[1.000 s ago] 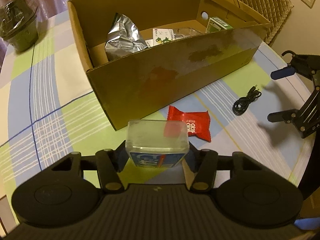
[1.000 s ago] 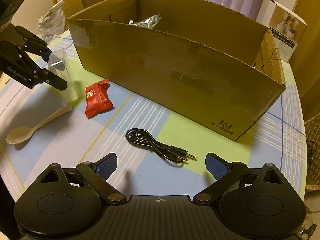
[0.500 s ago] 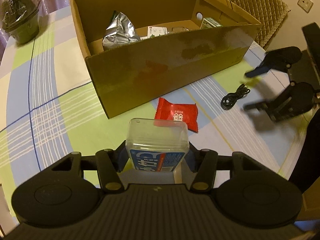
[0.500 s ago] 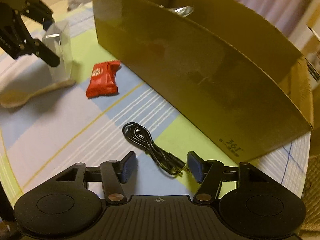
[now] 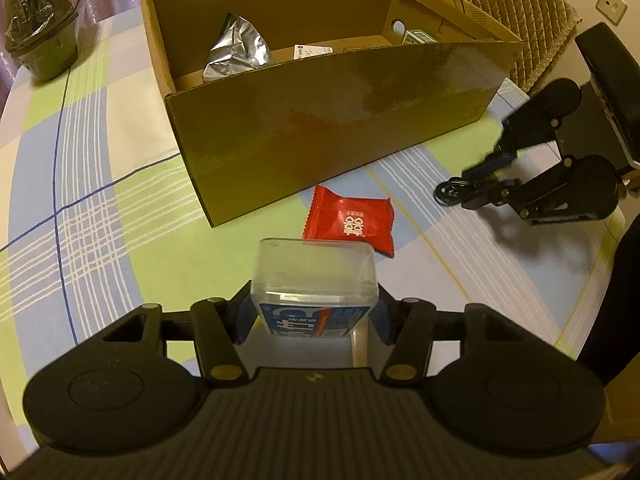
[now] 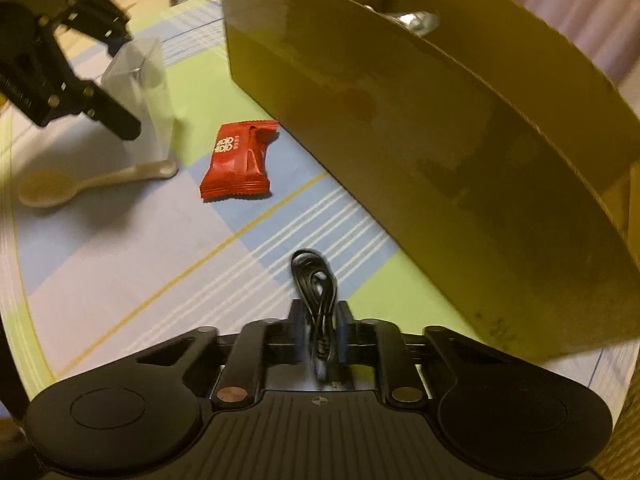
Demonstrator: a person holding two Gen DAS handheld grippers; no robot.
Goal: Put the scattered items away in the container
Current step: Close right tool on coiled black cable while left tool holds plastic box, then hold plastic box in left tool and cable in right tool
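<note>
Both grippers were clamped on things: the left gripper gripped a clear plastic box with a blue and red label, held upright above the checked tablecloth, and the right gripper had its jaws pressed together on a coiled black cable low over the cloth. Beyond them stood the open cardboard box. Inside it lay a crumpled silver foil bag near one end, with a white printed packet and a green-edged carton farther along. A red snack packet lay on the cloth just beside the box's front wall, and a pale spoon rested under the plastic box.
</note>
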